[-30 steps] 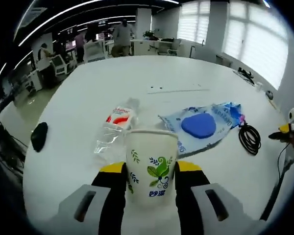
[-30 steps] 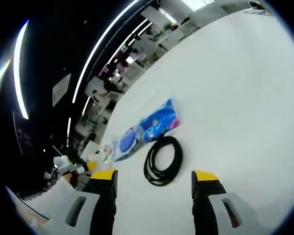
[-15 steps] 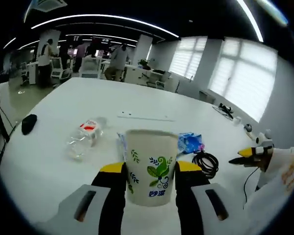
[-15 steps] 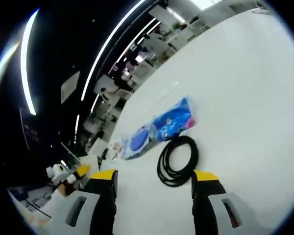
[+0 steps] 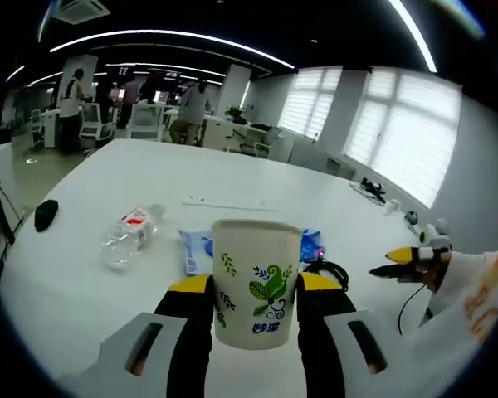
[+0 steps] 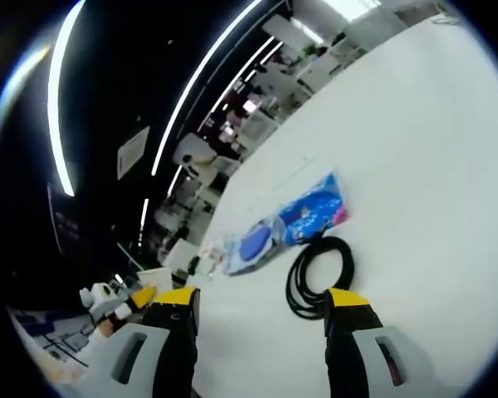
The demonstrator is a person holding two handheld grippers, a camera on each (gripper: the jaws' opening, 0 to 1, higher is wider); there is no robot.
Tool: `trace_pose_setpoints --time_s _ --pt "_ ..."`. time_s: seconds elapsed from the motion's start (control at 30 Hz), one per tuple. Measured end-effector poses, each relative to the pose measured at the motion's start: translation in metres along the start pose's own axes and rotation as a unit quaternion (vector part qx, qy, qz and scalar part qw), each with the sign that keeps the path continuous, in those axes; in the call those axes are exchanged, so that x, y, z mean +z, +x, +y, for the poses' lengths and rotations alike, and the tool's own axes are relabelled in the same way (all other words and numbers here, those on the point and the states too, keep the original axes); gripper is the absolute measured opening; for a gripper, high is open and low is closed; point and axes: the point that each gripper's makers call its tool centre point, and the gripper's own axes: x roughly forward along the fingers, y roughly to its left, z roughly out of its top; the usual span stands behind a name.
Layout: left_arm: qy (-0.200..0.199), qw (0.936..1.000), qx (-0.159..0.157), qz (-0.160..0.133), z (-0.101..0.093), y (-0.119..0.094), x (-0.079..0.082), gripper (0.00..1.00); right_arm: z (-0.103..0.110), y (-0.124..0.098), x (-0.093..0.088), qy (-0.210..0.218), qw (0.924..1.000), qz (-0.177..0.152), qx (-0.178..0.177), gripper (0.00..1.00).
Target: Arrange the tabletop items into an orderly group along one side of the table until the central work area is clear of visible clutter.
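Holding paper cup (image 5: 256, 282) upright, pinched in left tongs (image 5: 256, 292) above desk (image 5: 83, 282) | right tongs (image 6: 261, 303) spread, empty | black cable coil (image 6: 317, 278) just ahead between right jaws, right hand nearer | wipes pack (image 6: 295, 222) beyond, bottle (image 5: 128, 236) probably lying flat

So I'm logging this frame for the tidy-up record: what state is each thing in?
paper cup: upright, clamped in the left gripper.
plastic bottle: lying on its side on the table.
wipes pack: lying flat.
black cable: coiled, beside the pack.
right gripper: open, holding nothing.
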Motion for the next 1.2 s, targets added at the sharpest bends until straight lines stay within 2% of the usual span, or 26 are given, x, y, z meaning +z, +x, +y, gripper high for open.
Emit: trace_pose_setpoints --time_s 0.13,0.27,0.3,0.37,0.43,0.53,0.63,0.77,0.87,0.93,1.07,1.13,1.2 --pt "-0.021 0.9987 -0.037 -0.030 -0.031 -0.002 0.017 0.39 0.021 -0.003 0.007 -0.014 0.9994 -0.004 0.030 0.61" --pt "-0.023 0.9974 -0.058 -0.038 -0.054 0.000 0.026 0.39 0.060 -0.005 0.018 -0.038 0.9959 -0.007 0.083 0.62" --pt "-0.023 0.9970 -0.063 -0.039 -0.059 0.001 0.027 0.39 0.076 -0.007 0.021 -0.048 0.9934 -0.004 0.104 0.62" --pt "-0.027 0.9953 -0.083 -0.043 -0.075 0.004 0.030 0.39 0.091 -0.007 0.024 -0.061 0.9902 0.000 0.125 0.62" --pt "-0.031 0.9934 -0.101 -0.047 -0.088 0.007 0.033 0.39 0.117 -0.010 0.026 -0.088 0.9834 0.010 0.159 0.62" --pt "-0.028 0.9909 -0.123 -0.047 -0.110 0.011 0.035 0.39 0.141 -0.013 0.025 -0.119 0.9743 0.025 0.190 0.62" --pt "-0.042 0.9858 -0.154 -0.053 -0.129 0.014 0.039 0.39 0.170 -0.018 0.024 -0.144 0.9613 0.037 0.232 0.62" --pt "-0.040 0.9765 -0.203 -0.060 -0.160 0.013 0.046 0.39 0.186 -0.018 0.026 -0.152 0.9554 0.045 0.249 0.62" --pt "-0.031 0.9695 -0.237 -0.053 -0.177 0.011 0.047 0.39 0.198 -0.021 0.029 -0.159 0.9490 0.047 0.268 0.65" --pt "-0.020 0.9657 -0.255 -0.047 -0.187 0.011 0.046 0.39 0.210 -0.025 0.028 -0.165 0.9420 0.052 0.288 0.67" --pt "-0.009 0.9560 -0.292 -0.029 -0.207 0.011 0.040 0.38 0.214 -0.025 0.022 -0.182 0.9357 0.065 0.295 0.67" --pt "0.001 0.9547 -0.297 -0.019 -0.212 0.012 0.035 0.38 0.210 -0.023 0.020 -0.190 0.9358 0.069 0.289 0.67" --pt "0.005 0.9541 -0.299 -0.014 -0.215 0.013 0.032 0.38 0.206 -0.023 0.020 -0.198 0.9356 0.068 0.285 0.60"
